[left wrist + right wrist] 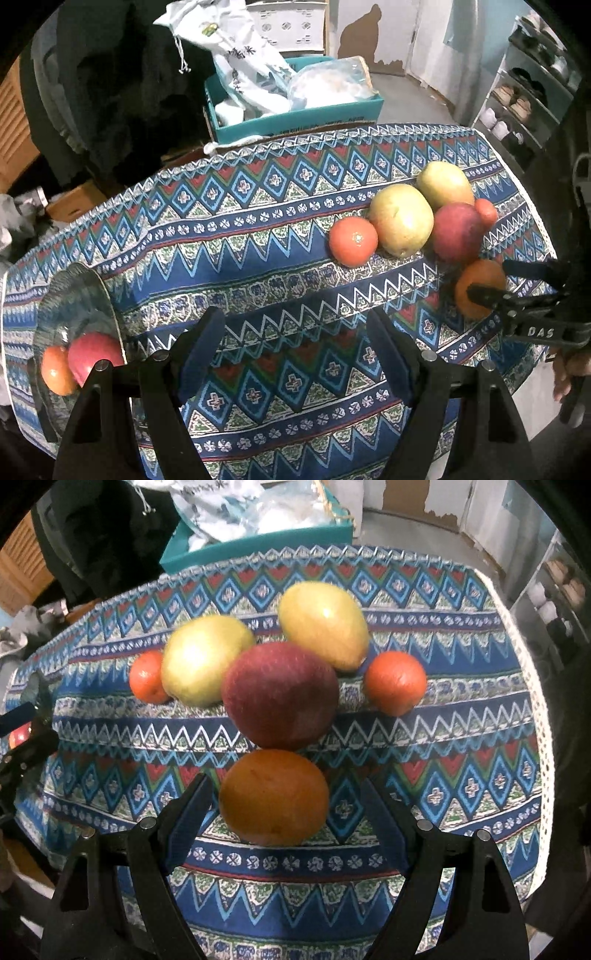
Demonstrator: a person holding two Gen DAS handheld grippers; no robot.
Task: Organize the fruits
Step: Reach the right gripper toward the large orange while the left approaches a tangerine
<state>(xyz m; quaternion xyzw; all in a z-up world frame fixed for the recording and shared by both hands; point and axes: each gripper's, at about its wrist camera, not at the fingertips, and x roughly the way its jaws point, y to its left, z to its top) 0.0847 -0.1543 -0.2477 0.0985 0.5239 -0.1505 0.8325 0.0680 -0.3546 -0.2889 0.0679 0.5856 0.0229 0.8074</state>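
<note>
A cluster of fruit lies on the patterned tablecloth (pixel 461 738): an orange (pixel 274 796), a red apple (pixel 280 694), two yellow-green fruits (pixel 205 659) (pixel 325 624) and two small tangerines (pixel 395 682) (pixel 146 681). My right gripper (pixel 286 801) is open, its fingers on either side of the orange, not closed on it. My left gripper (pixel 295 345) is open and empty above the cloth. A glass plate (pixel 74 295) at the left holds a red apple (pixel 94 354) and an orange fruit (pixel 55 371). The right gripper also shows in the left wrist view (pixel 517 284) at the orange (pixel 480 288).
A teal box (pixel 295 118) with bags stands beyond the table's far edge. A shoe rack (pixel 524 96) is at the right. Dark clothing (pixel 110 92) hangs at the back left. The table's right edge has white lace trim (pixel 535 701).
</note>
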